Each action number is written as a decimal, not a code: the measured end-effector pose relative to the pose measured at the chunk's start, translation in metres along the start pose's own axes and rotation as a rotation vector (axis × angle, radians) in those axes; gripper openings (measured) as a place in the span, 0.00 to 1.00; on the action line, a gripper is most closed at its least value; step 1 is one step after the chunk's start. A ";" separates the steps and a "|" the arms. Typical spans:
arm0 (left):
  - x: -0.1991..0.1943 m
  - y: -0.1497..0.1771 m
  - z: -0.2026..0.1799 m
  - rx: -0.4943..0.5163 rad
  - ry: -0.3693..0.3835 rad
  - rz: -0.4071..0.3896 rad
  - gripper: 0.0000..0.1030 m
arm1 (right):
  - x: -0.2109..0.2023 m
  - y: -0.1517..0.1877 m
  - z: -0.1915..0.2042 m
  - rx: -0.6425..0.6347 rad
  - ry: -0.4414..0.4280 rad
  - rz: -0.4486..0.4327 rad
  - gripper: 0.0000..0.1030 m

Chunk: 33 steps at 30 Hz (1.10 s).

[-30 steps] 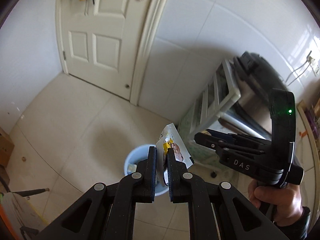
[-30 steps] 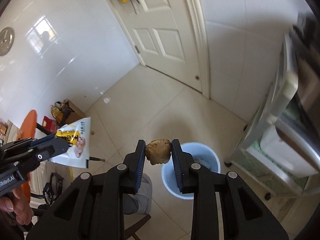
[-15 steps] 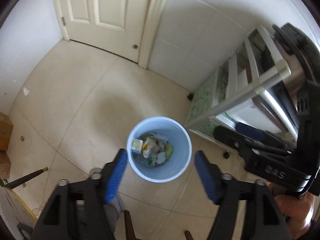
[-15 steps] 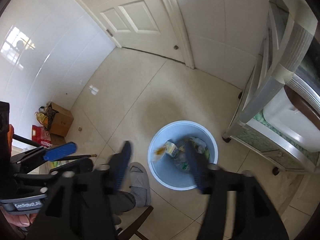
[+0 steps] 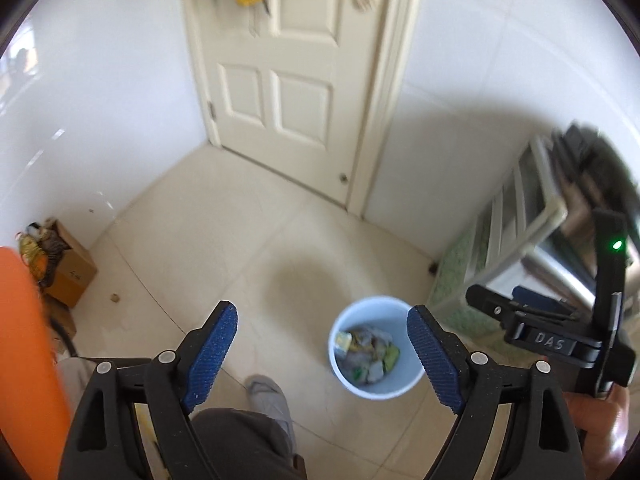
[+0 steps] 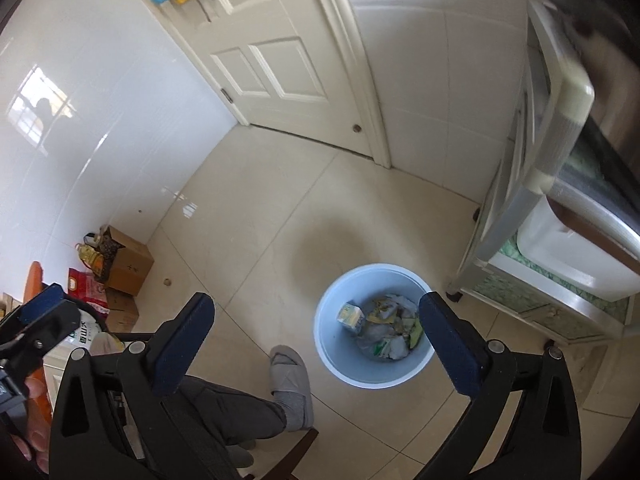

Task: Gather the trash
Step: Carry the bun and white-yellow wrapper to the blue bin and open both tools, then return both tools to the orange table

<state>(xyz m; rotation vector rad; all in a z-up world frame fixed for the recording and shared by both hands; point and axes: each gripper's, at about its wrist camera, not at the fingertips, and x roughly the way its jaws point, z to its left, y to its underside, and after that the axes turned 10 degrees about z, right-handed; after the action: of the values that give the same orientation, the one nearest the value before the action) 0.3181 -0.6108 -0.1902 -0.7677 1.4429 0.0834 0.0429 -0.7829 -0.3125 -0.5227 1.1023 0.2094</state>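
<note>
A light-blue trash bin (image 5: pixel 372 300) stands on the tiled floor below both grippers, with wrappers and paper scraps (image 5: pixel 368 354) inside. My left gripper (image 5: pixel 322 354) hangs above it, slightly to its left, jaws opening wide with nothing between the blue pads (image 5: pixel 216 344). In the right wrist view the bin (image 6: pixel 376 268) and its trash (image 6: pixel 384 328) lie between the fingers of my right gripper (image 6: pixel 316 340), whose jaws are opening and hold nothing. The right gripper (image 5: pixel 540 328) also shows at the right of the left wrist view, and the left gripper (image 6: pixel 40 312) at the left of the right wrist view.
A white door (image 5: pixel 296 80) is shut at the back. A cardboard box (image 6: pixel 128 268) and a red bag (image 6: pixel 86 286) sit by the left wall. A metal shelf cart (image 6: pixel 560 200) stands right of the bin. The person's grey slipper (image 6: pixel 290 376) rests left of the bin.
The left gripper let go of a snack wrapper and the right of a brown lump; both fell into the bin. Both sets of jaws went from shut to wide. The left view swung up.
</note>
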 end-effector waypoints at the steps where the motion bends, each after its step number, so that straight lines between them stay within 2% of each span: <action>1: -0.019 0.008 0.006 -0.015 -0.003 -0.035 0.85 | -0.008 0.000 0.012 -0.020 -0.011 -0.016 1.00; 7: -0.128 0.071 0.056 -0.120 -0.061 -0.223 0.93 | -0.052 0.006 0.108 -0.178 -0.096 -0.104 1.00; 13: -0.214 0.148 0.109 -0.255 -0.139 -0.347 0.98 | -0.083 0.023 0.211 -0.348 -0.188 -0.157 1.00; 21: -0.303 0.262 0.162 -0.444 -0.283 -0.428 0.99 | -0.107 0.068 0.343 -0.581 -0.313 -0.173 1.00; 24: -0.325 0.302 0.169 -0.498 -0.353 -0.444 0.99 | -0.111 0.086 0.376 -0.644 -0.348 -0.169 1.00; 29: -0.348 0.358 0.170 -0.598 -0.419 -0.459 0.99 | -0.109 0.110 0.429 -0.751 -0.389 -0.157 1.00; 33: -0.361 0.386 0.177 -0.657 -0.465 -0.465 0.99 | -0.105 0.128 0.460 -0.819 -0.404 -0.147 1.00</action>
<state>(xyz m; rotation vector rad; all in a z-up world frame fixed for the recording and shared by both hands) 0.2189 -0.0845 -0.0369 -1.4930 0.7564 0.3639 0.3088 -0.4328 -0.0981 -1.2255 0.5432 0.6185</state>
